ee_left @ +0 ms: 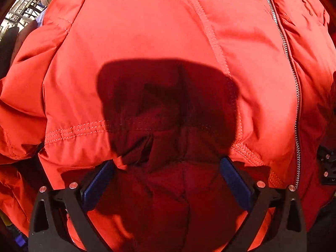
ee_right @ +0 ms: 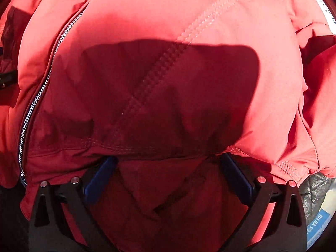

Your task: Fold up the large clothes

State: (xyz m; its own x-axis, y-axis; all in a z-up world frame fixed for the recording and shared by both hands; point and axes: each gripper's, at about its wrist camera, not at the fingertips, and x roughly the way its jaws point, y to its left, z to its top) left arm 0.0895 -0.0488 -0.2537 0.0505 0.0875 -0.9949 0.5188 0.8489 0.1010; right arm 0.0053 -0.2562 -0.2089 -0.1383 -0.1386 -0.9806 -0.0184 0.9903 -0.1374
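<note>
1. The left tongs stand wide apart, their blue pads straddling the hem of the red jacket; fabric bulges between them, yet nothing is pinched.
2. The right tongs are equally wide, straddling the same hem on the other side of the zipper; they too clamp nothing.
3. The jacket fills both views, front up, zipper closed along its visible length. What carries it is hidden, so its edges cannot be told.
4. A sleeve bunches out at the left.
5. Judged from this, folding has hardly begun: the body lies open, no fold visible, and the hem grasp is not yet made.
</note>
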